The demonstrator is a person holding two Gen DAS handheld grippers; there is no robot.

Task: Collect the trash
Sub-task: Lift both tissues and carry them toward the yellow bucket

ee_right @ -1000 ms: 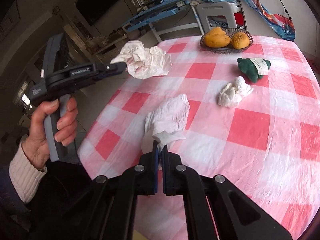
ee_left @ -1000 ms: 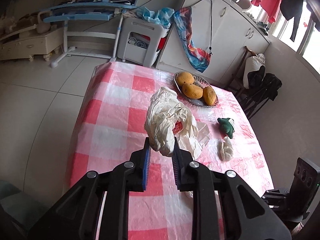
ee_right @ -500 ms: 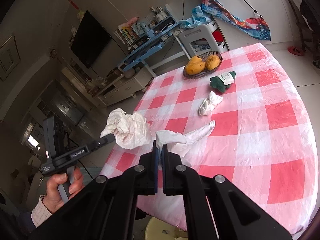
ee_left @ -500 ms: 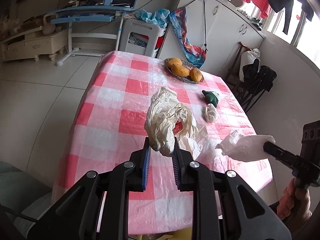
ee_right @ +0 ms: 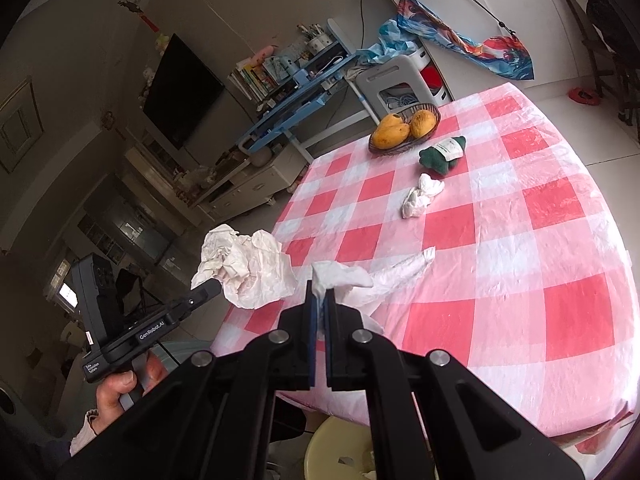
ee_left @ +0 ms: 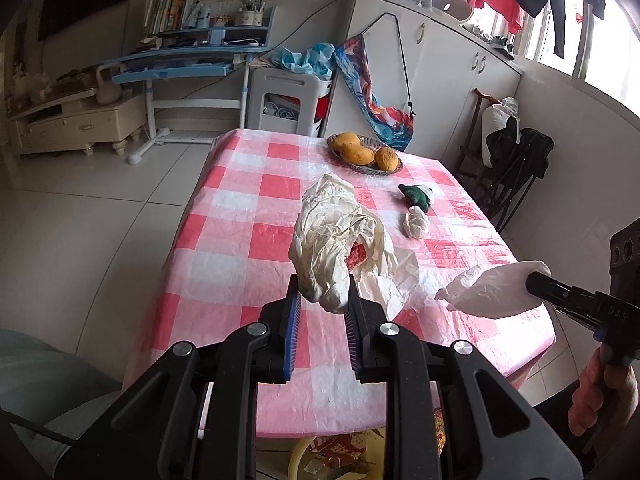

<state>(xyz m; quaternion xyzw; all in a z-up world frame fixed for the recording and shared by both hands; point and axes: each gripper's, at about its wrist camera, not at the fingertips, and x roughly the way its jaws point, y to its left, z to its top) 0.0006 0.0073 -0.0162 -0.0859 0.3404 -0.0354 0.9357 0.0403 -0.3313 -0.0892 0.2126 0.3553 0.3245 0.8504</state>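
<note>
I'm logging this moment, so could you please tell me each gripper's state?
Left gripper: closed on crumpled cream paper wrapper.
Right gripper: closed on white plastic bag.

Your two wrist cameras, both raised above the near table (ee_left: 240, 240) edge

Your left view faces down the table's length toward the fruit basket (ee_left: 366, 152); your right view looks across from the opposite corner. Both share basket (ee_right: 404, 128) and tabletop.
</note>
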